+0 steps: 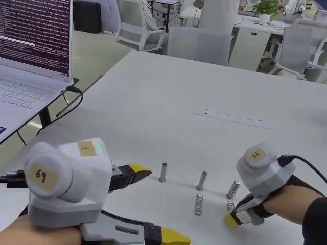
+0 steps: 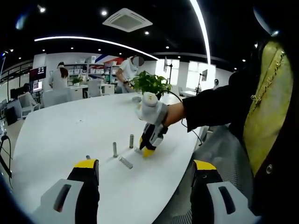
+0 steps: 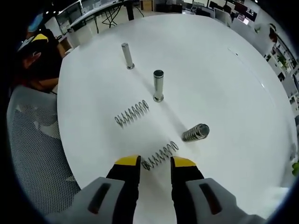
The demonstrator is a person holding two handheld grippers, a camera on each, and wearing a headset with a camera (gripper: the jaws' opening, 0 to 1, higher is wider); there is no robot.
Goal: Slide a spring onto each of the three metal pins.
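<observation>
The white bench (image 1: 153, 102) took up most of the head view, with an open laptop (image 1: 30, 56) at its ten o'clock edge and a flat white power strip (image 1: 230, 117) lying toward one o'clock. The left tool (image 2: 145, 164) hung at seven o'clock by the bench's near edge, its yellow-tipped jaws wide apart and holding nothing. The right tool (image 3: 155, 162) was at five o'clock, tips down near the bench, jaws a little apart. In the right gripper view, the near end of a loose spring (image 3: 160, 155) lay in the gap between the tips, unclamped. Between the tools ran a row of metal pins. The left pin (image 1: 163, 172) and the middle pin (image 1: 202, 180) stood upright and bare, and the third pin (image 3: 196, 132), at three o'clock of them, wore a spring. In the head view, a second loose spring (image 1: 199, 203) lay flat at six o'clock of the middle pin.
</observation>
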